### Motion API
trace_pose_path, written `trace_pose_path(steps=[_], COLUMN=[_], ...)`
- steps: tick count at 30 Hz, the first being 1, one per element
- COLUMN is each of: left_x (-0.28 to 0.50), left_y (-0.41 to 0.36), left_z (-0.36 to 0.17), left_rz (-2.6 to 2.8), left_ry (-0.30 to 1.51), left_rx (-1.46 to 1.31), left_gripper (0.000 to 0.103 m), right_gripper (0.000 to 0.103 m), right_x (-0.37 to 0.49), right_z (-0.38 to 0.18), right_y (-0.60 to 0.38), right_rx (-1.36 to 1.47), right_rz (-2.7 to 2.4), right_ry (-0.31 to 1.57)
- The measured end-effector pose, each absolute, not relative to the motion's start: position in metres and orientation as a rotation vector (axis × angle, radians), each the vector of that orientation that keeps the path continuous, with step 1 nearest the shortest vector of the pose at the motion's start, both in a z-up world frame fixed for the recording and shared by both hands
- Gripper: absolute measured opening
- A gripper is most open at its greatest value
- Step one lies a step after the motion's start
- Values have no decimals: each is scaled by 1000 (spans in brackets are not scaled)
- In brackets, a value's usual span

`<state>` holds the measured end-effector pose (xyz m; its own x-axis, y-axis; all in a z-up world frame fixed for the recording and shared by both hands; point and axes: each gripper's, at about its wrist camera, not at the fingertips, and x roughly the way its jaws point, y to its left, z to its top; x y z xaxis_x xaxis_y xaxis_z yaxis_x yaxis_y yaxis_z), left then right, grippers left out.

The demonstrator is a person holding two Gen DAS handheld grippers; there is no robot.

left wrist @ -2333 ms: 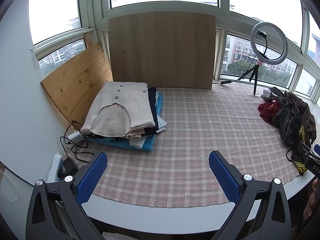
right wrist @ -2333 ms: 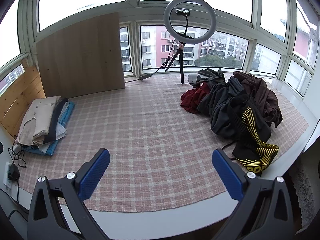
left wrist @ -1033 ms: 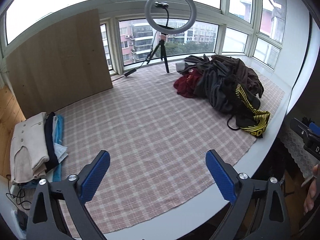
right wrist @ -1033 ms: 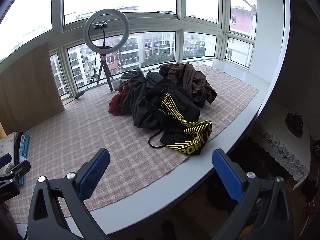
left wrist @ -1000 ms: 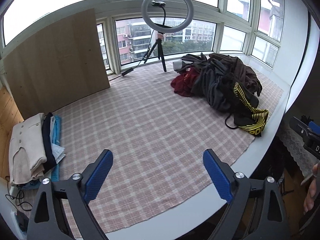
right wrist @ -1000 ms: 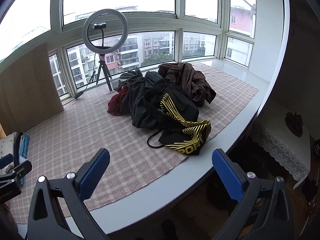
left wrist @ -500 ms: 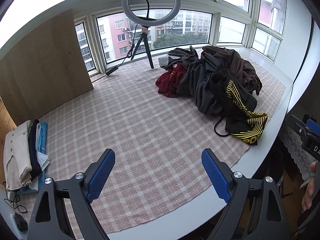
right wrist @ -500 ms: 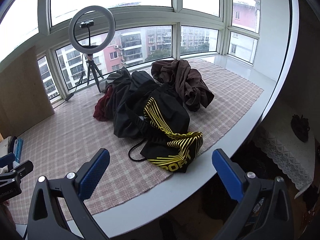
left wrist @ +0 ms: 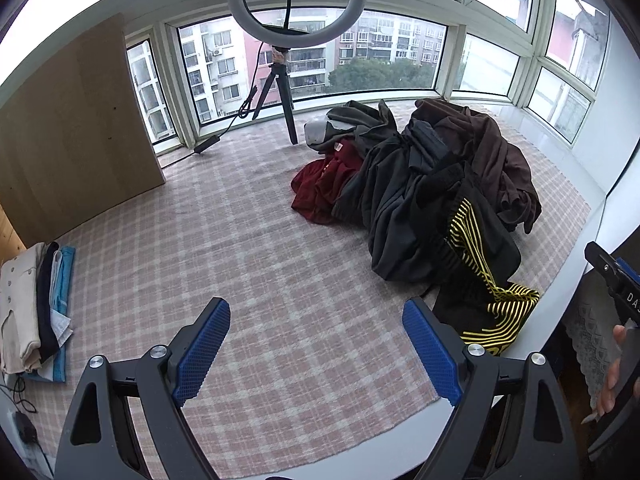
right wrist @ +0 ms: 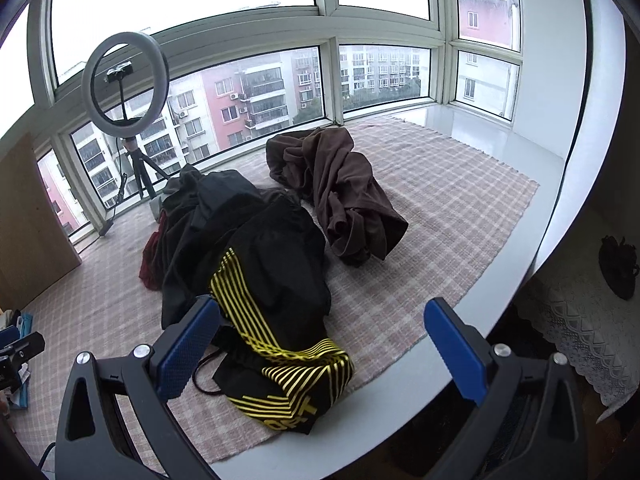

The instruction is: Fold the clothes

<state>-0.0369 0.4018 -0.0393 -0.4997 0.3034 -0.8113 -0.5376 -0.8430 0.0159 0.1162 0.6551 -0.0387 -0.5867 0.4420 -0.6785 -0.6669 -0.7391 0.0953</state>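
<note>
A heap of unfolded clothes (left wrist: pixel 420 200) lies on the right of the plaid mat (left wrist: pixel 240 260): dark grey and black pieces, a red one (left wrist: pixel 320 188), a brown one (right wrist: pixel 344 192), and black shorts with yellow stripes (right wrist: pixel 272 320) at the front edge. A stack of folded clothes (left wrist: pixel 32 312) sits at the far left. My left gripper (left wrist: pixel 316 348) is open and empty above the mat's front. My right gripper (right wrist: pixel 320 340) is open and empty, just above the striped shorts.
A ring light on a tripod (left wrist: pixel 288 40) stands at the back by the windows, with its cable (left wrist: pixel 224 128) on the mat. A wooden board (left wrist: pixel 68 128) leans at the back left. The white ledge edge (right wrist: pixel 500 264) runs along the front right.
Both grippers have swung right and moved closer to the clothes heap. The striped shorts now lie directly between the right gripper's fingers. Both stay open.
</note>
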Motion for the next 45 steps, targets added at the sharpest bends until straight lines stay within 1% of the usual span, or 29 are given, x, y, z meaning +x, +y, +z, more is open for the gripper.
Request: trace_pose_path(steps=[6,12,17,19,21,27,33,35,36,37,38,40,41,42,43,45], left_x=[-53,-68,-82,-85,-85,-87,-92,-94,-94,-94,-94,-95,-94,-94,-94,-95], left_y=[419,430,438,440,442,436,421,417,416,414,413,412,411,411,408,401], left_z=[-45,-53,-49,-47,-44,-43,-48,-48,-48,-49,-49,-48,-48,-47,-45,-41], left_rz=[2349,2347,2371,2385,2405,2441,2459,2461,2461,2462,2463,2459,2458,2456,2460,2471], left_ry=[305,336,271,273,290,308,280,279,279,278,277,294,308,322,330,343], left_rx=[-1242,-1268,-1279,-1271,-1253,-1259,-1306,-1311,-1312,-1314,-1316,-1315,-1311,-1306,-1298,-1281], left_gripper=[87,86,87,87,87,88,88,88,88,88,88,88,88,88,88,88], right_gripper=[103,103,103,102,97,97,97,82,69,61,58,43,40,35,25,15], right_x=[94,60,11,-9,-26,-71,-91,-91,-91,-90,-89,-84,-82,-79,-73,-63], right_z=[-50,-54,-72,-81,-90,-119,-143,-150,-152,-153,-153,-148,-145,-142,-138,-130], right_y=[692,715,723,720,718,731,726,723,722,722,721,723,724,726,729,736], right_rx=[-882,-885,-1034,-1085,-1112,-1279,-1402,-1429,-1436,-1442,-1441,-1433,-1428,-1421,-1405,-1374], right_rz=[2342,2412,2581,2587,2607,2588,2576,2580,2579,2578,2584,2596,2601,2605,2609,2615], right_ry=[449,375,495,477,462,522,520,533,523,514,513,521,523,527,551,597])
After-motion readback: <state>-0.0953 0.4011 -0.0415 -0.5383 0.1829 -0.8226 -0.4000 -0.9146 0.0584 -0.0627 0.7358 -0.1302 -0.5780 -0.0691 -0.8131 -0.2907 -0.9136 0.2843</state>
